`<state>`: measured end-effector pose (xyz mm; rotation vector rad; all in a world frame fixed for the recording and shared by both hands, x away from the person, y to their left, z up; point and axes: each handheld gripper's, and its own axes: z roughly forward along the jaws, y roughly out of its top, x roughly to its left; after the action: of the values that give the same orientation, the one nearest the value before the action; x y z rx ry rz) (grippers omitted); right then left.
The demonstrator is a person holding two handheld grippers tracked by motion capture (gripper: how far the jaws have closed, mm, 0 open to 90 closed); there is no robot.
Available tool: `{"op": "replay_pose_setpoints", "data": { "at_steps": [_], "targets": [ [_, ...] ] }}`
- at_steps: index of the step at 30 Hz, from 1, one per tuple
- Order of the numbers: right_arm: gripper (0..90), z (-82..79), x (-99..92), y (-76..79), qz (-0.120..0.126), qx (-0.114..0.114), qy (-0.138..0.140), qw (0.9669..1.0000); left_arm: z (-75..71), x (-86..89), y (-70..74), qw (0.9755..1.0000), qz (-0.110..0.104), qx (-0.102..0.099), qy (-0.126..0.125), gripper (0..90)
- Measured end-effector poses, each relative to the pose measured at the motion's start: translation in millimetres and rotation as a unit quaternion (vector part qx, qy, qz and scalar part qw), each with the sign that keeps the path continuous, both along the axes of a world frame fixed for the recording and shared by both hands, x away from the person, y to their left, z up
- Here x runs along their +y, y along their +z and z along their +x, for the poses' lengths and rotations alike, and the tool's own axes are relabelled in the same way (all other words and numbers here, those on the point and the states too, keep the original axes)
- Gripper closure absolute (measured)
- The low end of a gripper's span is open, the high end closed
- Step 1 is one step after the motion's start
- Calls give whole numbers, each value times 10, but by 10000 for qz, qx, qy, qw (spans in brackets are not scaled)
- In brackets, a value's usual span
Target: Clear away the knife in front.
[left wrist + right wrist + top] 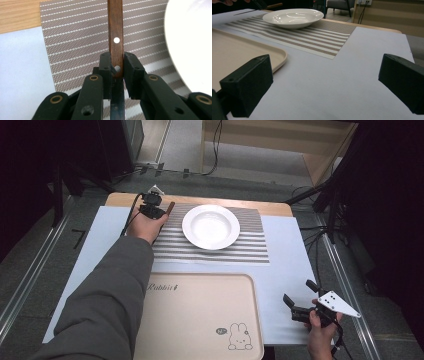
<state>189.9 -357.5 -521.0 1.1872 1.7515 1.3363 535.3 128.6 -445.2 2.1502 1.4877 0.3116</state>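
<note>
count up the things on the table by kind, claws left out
knife, wooden handle, held in the left claw: 1
white plate: 1
striped placemat: 1
beige tray: 1
total: 4

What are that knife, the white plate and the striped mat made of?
The knife has a handle that looks like dark brown wood with pale round rivets; its blade reads as dull steel. The left gripper clamps it. The plate seems glazed ceramic, judging by its glossy white reflections, though melamine is possible. The placemat looks like woven vinyl or fabric, with a visible mesh weave.
</note>
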Motion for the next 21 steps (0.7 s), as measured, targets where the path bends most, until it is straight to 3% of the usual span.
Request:
{"op": "replay_pose_setpoints", "data": {
  "at_steps": [6, 21],
  "targets": [
    [0, -1, 7, 1, -15, 22, -7, 10000, -115, 58, 90, 9998, -159, -12, -76, 765],
    [0, 0, 14, 1, -56, 39, -8, 10000, -440, 102, 269, 9987, -266, -204, -395, 766]
  ]
}}
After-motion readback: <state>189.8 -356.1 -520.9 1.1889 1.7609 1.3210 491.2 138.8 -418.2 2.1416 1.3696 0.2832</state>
